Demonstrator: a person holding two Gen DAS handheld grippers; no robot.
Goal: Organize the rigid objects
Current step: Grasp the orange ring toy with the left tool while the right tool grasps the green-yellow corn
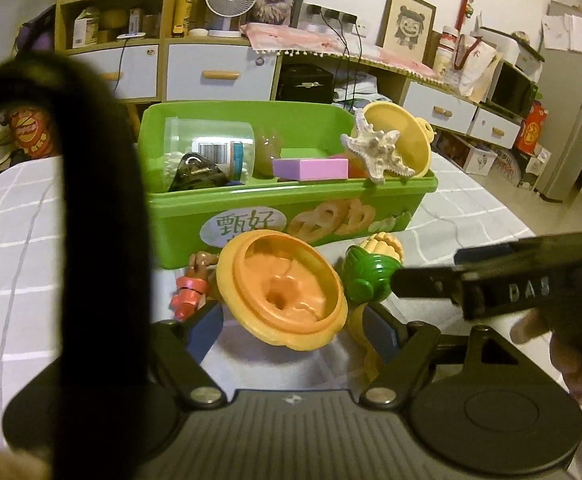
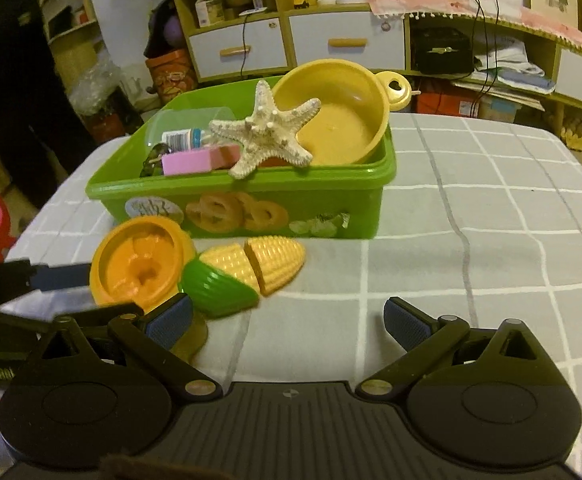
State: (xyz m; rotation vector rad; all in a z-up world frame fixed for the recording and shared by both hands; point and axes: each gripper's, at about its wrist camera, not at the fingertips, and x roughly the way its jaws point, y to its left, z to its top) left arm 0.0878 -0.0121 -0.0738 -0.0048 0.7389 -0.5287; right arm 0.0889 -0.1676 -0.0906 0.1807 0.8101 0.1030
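A green plastic bin stands on the checked tablecloth. It holds a white starfish, a yellow toy pot, a pink block and a clear jar. In front lies an orange-yellow toy pot lid, tilted up between the fingers of my left gripper, which closes on its lower edge. A toy corn lies beside it. My right gripper is open and empty, just right of the corn.
A small red and brown toy figure lies left of the lid. A black strap blocks the left of the left wrist view. Shelves and drawers stand behind the table. The tablecloth stretches right of the bin.
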